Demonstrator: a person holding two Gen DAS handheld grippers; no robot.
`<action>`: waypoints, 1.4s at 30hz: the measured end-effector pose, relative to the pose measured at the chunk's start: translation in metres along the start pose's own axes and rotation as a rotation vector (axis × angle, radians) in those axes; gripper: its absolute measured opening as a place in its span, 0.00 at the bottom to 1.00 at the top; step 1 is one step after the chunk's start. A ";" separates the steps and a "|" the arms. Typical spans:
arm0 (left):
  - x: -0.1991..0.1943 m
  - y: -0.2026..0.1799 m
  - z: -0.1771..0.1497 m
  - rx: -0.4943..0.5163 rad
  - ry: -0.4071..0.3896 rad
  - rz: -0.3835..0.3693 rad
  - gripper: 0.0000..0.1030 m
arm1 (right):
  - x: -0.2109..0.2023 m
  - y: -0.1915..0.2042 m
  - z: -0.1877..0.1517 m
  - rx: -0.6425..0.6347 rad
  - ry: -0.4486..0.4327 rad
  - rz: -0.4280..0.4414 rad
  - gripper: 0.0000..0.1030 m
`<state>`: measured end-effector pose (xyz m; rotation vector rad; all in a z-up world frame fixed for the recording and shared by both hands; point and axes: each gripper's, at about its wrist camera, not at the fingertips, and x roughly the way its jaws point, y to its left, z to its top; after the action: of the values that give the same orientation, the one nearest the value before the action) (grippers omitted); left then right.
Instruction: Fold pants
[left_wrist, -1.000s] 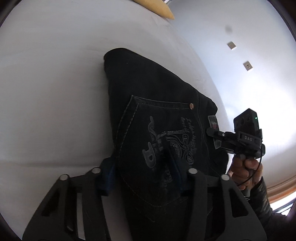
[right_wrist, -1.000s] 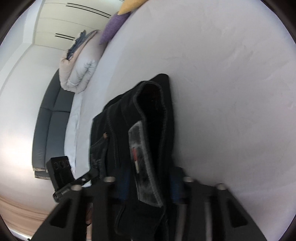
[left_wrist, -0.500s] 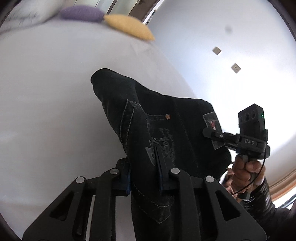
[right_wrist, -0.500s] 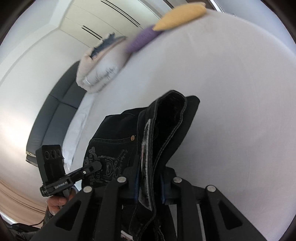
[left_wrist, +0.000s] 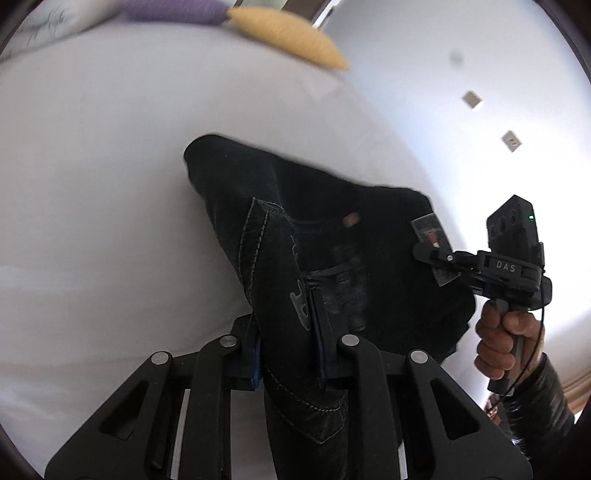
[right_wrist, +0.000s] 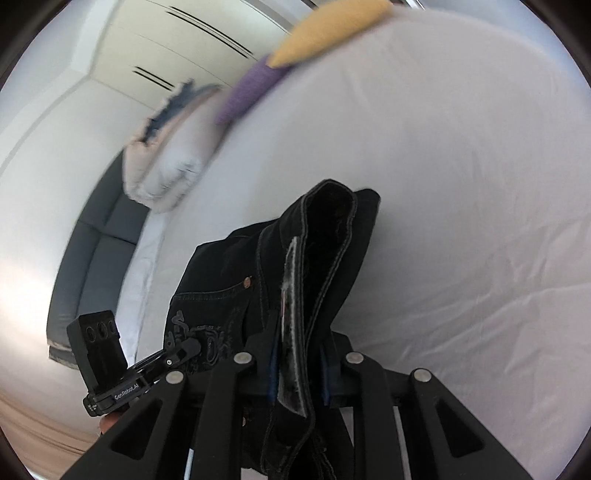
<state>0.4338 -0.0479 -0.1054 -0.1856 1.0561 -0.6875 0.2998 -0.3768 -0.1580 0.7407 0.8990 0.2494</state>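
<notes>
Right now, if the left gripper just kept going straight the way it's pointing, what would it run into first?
The left gripper is already clamped on the black pants, so denim comes first. Beyond it probably lies the white bed sheet, though depth is hard to judge.

Bare white bed (right_wrist: 461, 221) all around; yellow pillow (left_wrist: 288, 33) and purple pillow (right_wrist: 247, 92) sit far off.

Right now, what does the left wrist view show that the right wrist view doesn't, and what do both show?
Only the left wrist view: the right claw on the pants' waistband patch, the hand holding it, and two wall plates.

Only the right wrist view: the left claw, a grey sofa, a folded duvet, and cupboard doors.

Both: the dark pants clamped in each view's own claw, the white bed, and yellow cushion and purple cushion.
</notes>
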 end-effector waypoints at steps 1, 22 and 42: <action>0.004 0.006 -0.003 -0.013 -0.003 -0.017 0.22 | 0.002 -0.008 -0.002 0.015 0.001 0.010 0.23; -0.080 -0.097 -0.105 0.253 -0.410 0.355 0.82 | -0.085 0.020 -0.103 -0.018 -0.285 -0.159 0.69; -0.255 -0.248 -0.217 0.414 -0.860 0.720 1.00 | -0.304 0.207 -0.253 -0.473 -1.138 -0.475 1.00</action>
<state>0.0643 -0.0491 0.0875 0.2454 0.0981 -0.1081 -0.0641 -0.2544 0.0696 0.1255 -0.1045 -0.3650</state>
